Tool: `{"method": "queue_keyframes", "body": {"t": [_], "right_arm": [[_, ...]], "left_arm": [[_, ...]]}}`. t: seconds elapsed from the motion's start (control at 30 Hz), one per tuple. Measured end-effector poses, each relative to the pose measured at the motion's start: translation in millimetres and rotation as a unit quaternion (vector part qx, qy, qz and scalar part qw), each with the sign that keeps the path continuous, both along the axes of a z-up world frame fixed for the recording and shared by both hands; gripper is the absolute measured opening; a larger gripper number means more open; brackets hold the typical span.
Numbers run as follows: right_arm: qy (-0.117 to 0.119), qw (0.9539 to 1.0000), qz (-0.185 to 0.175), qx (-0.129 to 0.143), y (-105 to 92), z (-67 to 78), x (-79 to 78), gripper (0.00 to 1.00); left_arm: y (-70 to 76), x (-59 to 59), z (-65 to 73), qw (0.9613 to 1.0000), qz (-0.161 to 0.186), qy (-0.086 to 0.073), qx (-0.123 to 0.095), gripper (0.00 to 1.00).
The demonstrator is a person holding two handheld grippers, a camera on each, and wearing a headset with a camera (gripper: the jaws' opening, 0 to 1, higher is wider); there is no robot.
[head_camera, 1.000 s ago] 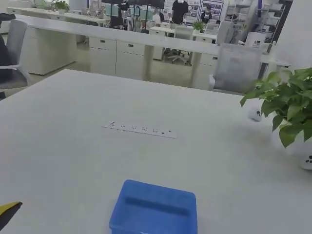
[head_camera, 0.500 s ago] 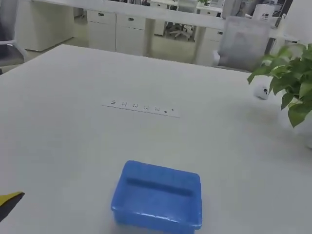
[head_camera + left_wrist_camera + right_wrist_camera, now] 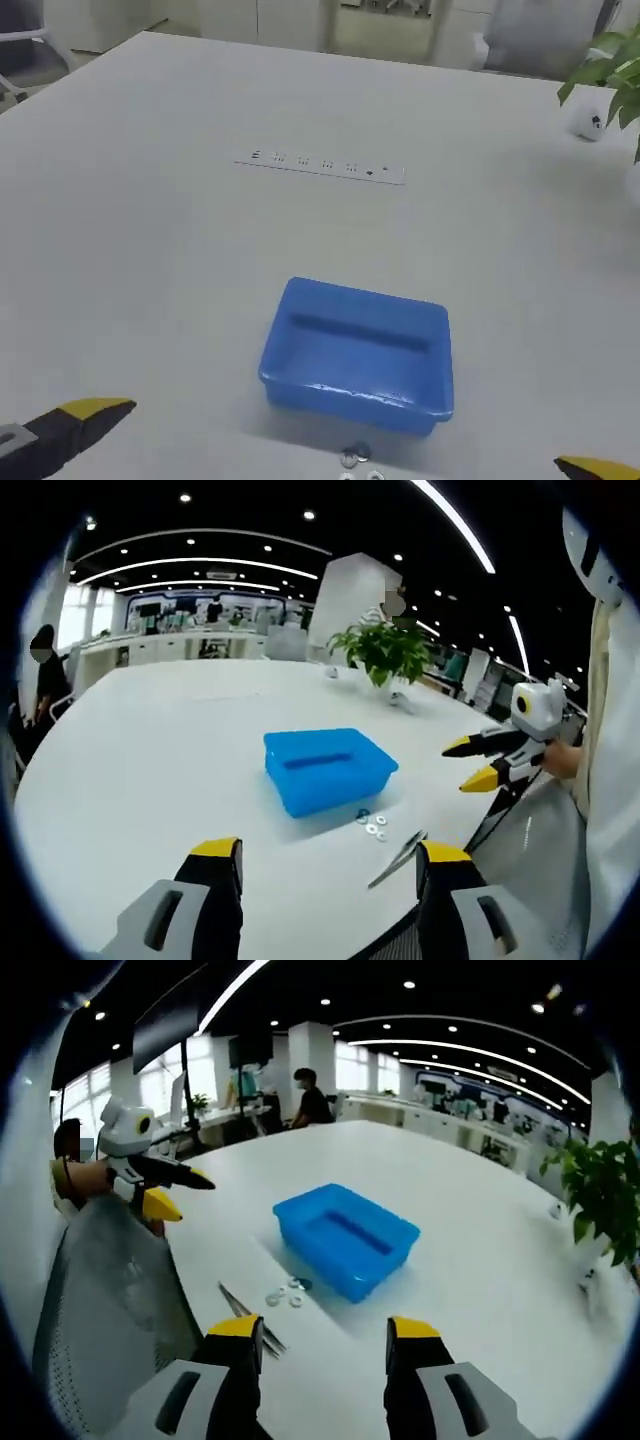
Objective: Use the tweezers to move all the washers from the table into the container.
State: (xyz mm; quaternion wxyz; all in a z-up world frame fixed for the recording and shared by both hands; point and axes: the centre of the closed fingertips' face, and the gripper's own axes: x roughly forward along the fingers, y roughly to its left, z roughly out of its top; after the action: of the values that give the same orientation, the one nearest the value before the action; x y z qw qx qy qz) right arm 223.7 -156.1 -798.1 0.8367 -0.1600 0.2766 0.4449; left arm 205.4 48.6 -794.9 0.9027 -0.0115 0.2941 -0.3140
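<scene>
Washers (image 3: 372, 825) lay clustered on the counter (image 3: 150, 760) between tweezers (image 3: 398, 858) and blue container (image 3: 325, 765), likely staged for short transfers; left gripper (image 3: 328, 852) and right gripper (image 3: 323, 1327) hovered, fingers (image 3: 212, 875) spread wide, empty.

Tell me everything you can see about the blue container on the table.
The blue container is a shallow, rectangular, open-topped tray. It looks like plastic, with rounded corners, a thickened rim and a step along its far inner wall. It stands upright and flat on the white table and looks empty. A few washers lie on the table just off its near wall, not touching it. Only the table touches it.
</scene>
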Motion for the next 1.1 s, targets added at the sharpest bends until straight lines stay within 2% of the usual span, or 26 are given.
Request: {"method": "queue_keyframes", "body": {"t": [0.03, 0.07, 0.1, 0.13, 0.17, 0.2, 0.23, 0.27, 0.3, 0.33, 0.4, 0.43, 0.47, 0.53, 0.57, 0.6, 0.67, 0.77, 0.87, 0.9, 0.93, 1.0, 1.03, 1.07, 1.1], "right_arm": [[0.014, 0.9994, 0.027, -0.013, 13.4, -4.9, -5.4, 0.45], [0.015, 0.9983, 0.051, -0.023, 24.3, -7.7, -7.2, 0.41], [0.011, 0.9962, 0.082, -0.028, 27.9, -9.3, -11.8, 0.36], [0.042, 0.9933, 0.099, -0.044, 52.7, -23.0, -18.3, 0.3], [0.049, 0.9906, 0.119, -0.047, 61.5, -27.4, -22.1, 0.3], [0.059, 0.9865, 0.145, -0.049, 72.6, -32.1, -29.5, 0.3], [0.05, 0.9845, 0.164, -0.035, 85.6, -31.4, -30.0, 0.3], [0.051, 0.9808, 0.186, -0.03, 96.6, -32.7, -36.0, 0.29], [0.051, 0.9779, 0.2, -0.032, 102.0, -34.7, -38.7, 0.28], [0.053, 0.973, 0.222, -0.032, 109.3, -37.0, -43.9, 0.26], [0.06, 0.9682, 0.241, -0.026, 119.1, -38.9, -50.5, 0.23], [0.067, 0.9662, 0.248, -0.021, 122.0, -40.0, -54.0, 0.22], [0.075, 0.9645, 0.253, -0.018, 123.3, -41.2, -57.1, 0.21], [0.073, 0.9635, 0.256, -0.022, 123.6, -43.7, -57.0, 0.18], [0.075, 0.9609, 0.265, -0.031, 121.2, -45.4, -58.9, 0.18], [0.076, 0.9607, 0.265, -0.034, 119.7, -45.1, -59.0, 0.17], [0.07, 0.9625, 0.259, -0.036, 115.0, -42.7, -56.3, 0.16], [0.067, 0.9726, 0.22, -0.033, 99.6, -38.6, -47.7, 0.13], [0.067, 0.9765, 0.2, -0.045, 82.3, -40.4, -43.4, 0.14], [0.061, 0.9781, 0.193, -0.049, 78.2, -41.0, -40.5, 0.14], [0.064, 0.9789, 0.187, -0.052, 72.8, -42.7, -40.0, 0.14], [0.071, 0.9801, 0.178, -0.05, 67.9, -44.2, -40.4, 0.13], [0.073, 0.9808, 0.174, -0.05, 66.5, -44.8, -40.1, 0.12], [0.076, 0.9811, 0.171, -0.049, 66.0, -45.5, -40.3, 0.13], [0.076, 0.9811, 0.171, -0.049, 66.2, -46.1, -40.6, 0.13]], "left_arm": [[-1.4, -2.2, -2.5, 0.9999, -0.009, 0.008, 0.009, 0.67], [-3.1, -4.5, -6.3, 0.9991, -0.026, 0.019, 0.027, 0.65], [-3.6, -3.2, -6.7, 0.9987, -0.03, 0.017, 0.037, 0.64], [-6.1, -2.6, -6.3, 0.9982, -0.041, 0.011, 0.042, 0.64], [-9.0, -5.2, -8.4, 0.9969, -0.057, 0.02, 0.05, 0.63], [-10.9, -6.3, -9.4, 0.9964, -0.065, 0.024, 0.049, 0.61], [-14.6, -9.6, -11.7, 0.9953, -0.08, 0.032, 0.045, 0.59], [-15.9, -10.8, -12.6, 0.9948, -0.085, 0.036, 0.043, 0.58], [-17.6, -12.0, -15.8, 0.994, -0.094, 0.041, 0.039, 0.55], [-19.0, -15.3, -19.2, 0.9928, -0.1, 0.054, 0.038, 0.52], [-21.9, -16.2, -25.0, 0.9917, -0.106, 0.062, 0.04, 0.5], [-23.7, -18.3, -29.0, 0.9896, -0.116, 0.067, 0.052, 0.49], [-24.4, -18.1, -30.6, 0.9885, -0.123, 0.063, 0.061, 0.47], [-27.2, -19.5, -35.5, 0.9847, -0.14, 0.065, 0.081, 0.45], [-28.8, -20.6, -37.3, 0.9828, -0.148, 0.067, 0.087, 0.44], [-30.6, -20.5, -38.8, 0.9805, -0.158, 0.067, 0.095, 0.43], [-34.4, -17.8, -39.8, 0.9806, -0.159, 0.061, 0.096, 0.42], [-41.7, -18.3, -44.2, 0.9777, -0.175, 0.07, 0.093, 0.4], [-46.8, -17.6, -49.3, 0.972, -0.194, 0.071, 0.112, 0.4], [-48.8, -16.6, -50.6, 0.9689, -0.205, 0.069, 0.121, 0.41], [-51.1, -16.6, -50.9, 0.9672, -0.212, 0.069, 0.122, 0.41], [-55.7, -19.4, -53.7, 0.9605, -0.238, 0.075, 0.124, 0.33], [-55.9, -19.3, -57.9, 0.9554, -0.25, 0.074, 0.138, 0.29], [-56.1, -19.3, -59.2, 0.9529, -0.257, 0.073, 0.144, 0.25], [-57.4, -19.1, -63.5, 0.9463, -0.273, 0.069, 0.159, 0.22]]}}
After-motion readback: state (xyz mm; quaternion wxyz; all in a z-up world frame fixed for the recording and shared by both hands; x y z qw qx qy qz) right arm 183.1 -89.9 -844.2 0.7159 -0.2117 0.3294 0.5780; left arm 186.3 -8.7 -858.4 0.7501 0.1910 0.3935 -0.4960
